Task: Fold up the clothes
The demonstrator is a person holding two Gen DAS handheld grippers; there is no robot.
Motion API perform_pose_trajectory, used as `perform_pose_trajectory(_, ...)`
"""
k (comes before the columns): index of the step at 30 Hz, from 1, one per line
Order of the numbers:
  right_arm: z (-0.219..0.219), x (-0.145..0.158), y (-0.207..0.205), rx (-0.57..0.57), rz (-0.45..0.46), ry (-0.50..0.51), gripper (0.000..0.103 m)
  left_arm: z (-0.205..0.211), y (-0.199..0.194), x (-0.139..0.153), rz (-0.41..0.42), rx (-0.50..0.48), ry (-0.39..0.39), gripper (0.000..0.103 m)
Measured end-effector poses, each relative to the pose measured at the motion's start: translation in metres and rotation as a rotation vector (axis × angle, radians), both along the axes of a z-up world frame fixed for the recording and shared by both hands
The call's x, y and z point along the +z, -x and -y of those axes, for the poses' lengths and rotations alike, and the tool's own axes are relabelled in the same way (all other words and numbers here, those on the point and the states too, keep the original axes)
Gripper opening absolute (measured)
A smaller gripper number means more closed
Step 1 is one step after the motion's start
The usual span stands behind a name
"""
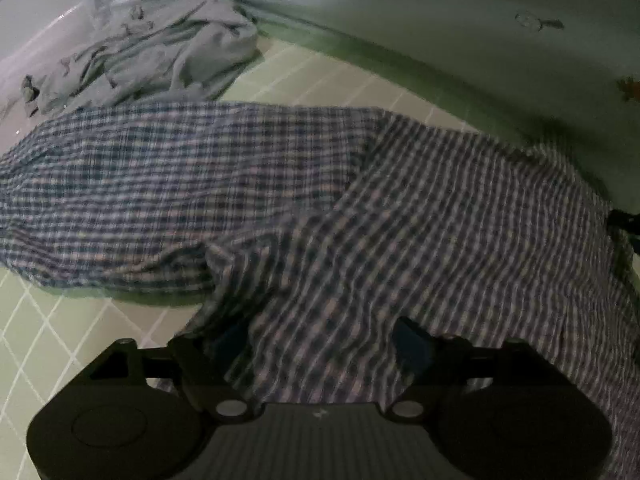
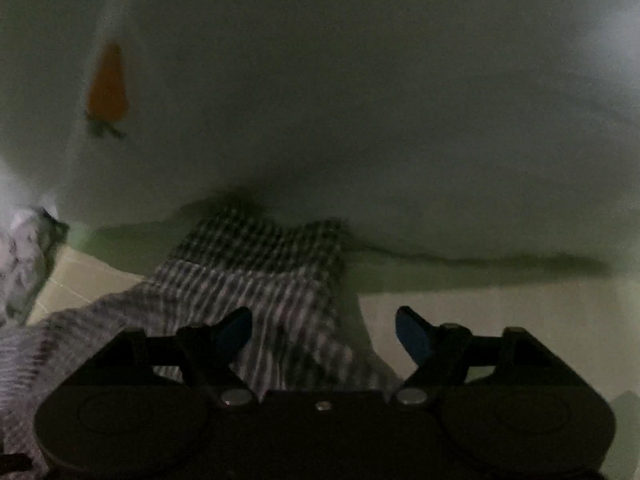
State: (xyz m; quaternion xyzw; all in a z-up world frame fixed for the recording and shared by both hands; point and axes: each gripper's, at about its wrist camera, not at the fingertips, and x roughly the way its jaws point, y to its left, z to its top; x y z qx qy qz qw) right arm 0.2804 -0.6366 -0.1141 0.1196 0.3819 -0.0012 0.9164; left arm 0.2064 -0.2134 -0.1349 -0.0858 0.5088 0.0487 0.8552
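A blue and white checked garment (image 1: 248, 184) lies spread across a pale green gridded sheet (image 1: 52, 340). Its near part drapes over my left gripper (image 1: 320, 344), whose jaws stand wide apart with cloth lying between and over them. In the right wrist view the same checked cloth (image 2: 256, 276) reaches from the left under my right gripper (image 2: 324, 336). That gripper is open; its left fingertip (image 2: 234, 330) rests over the cloth and its right fingertip (image 2: 414, 334) is over bare sheet.
A crumpled pale grey garment (image 1: 160, 52) lies at the back left. A white pillow or quilt (image 1: 460, 24) with a small print runs along the back; in the right wrist view it (image 2: 360, 100) fills the upper frame and bears an orange carrot print (image 2: 108, 84).
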Motion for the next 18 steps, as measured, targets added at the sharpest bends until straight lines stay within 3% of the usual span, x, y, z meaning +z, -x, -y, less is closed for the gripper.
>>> perform_pose_trajectory(1, 0.0, -0.003, -0.007, 0.011, -0.012, -0.006, 0.062, 0.0, 0.0, 0.0, 0.004, -0.003, -0.002, 0.084)
perform_pose_trajectory(3, 0.006, -0.007, -0.016, 0.036, -0.012, -0.042, 0.022, 0.002, -0.001, -0.002, 0.011, -0.014, -0.014, 0.085)
perform_pose_trajectory(5, 0.009, -0.007, -0.022, 0.052, 0.0, -0.062, 0.006, 0.003, -0.002, -0.003, 0.016, -0.022, -0.028, 0.086)
perform_pose_trajectory(6, 0.01, -0.006, -0.027, 0.046, 0.011, -0.054, 0.005, 0.004, -0.003, -0.004, 0.022, -0.028, -0.036, 0.088)
perform_pose_trajectory(11, 0.016, -0.001, -0.056, 0.003, 0.017, -0.024, 0.005, 0.006, -0.01, -0.007, 0.038, -0.058, -0.066, 0.088)
perform_pose_trajectory(13, 0.007, -0.004, -0.063, 0.032, -0.007, 0.039, 0.008, 0.005, -0.011, -0.006, 0.035, -0.045, -0.055, 0.088)
perform_pose_trajectory(16, -0.004, 0.013, -0.048, -0.017, 0.009, 0.127, 0.03, -0.002, -0.005, 0.002, 0.045, -0.019, -0.023, 0.088)
perform_pose_trajectory(18, -0.009, 0.028, -0.03, -0.067, 0.032, 0.171, 0.059, -0.003, 0.006, 0.013, 0.064, -0.019, -0.021, 0.088)
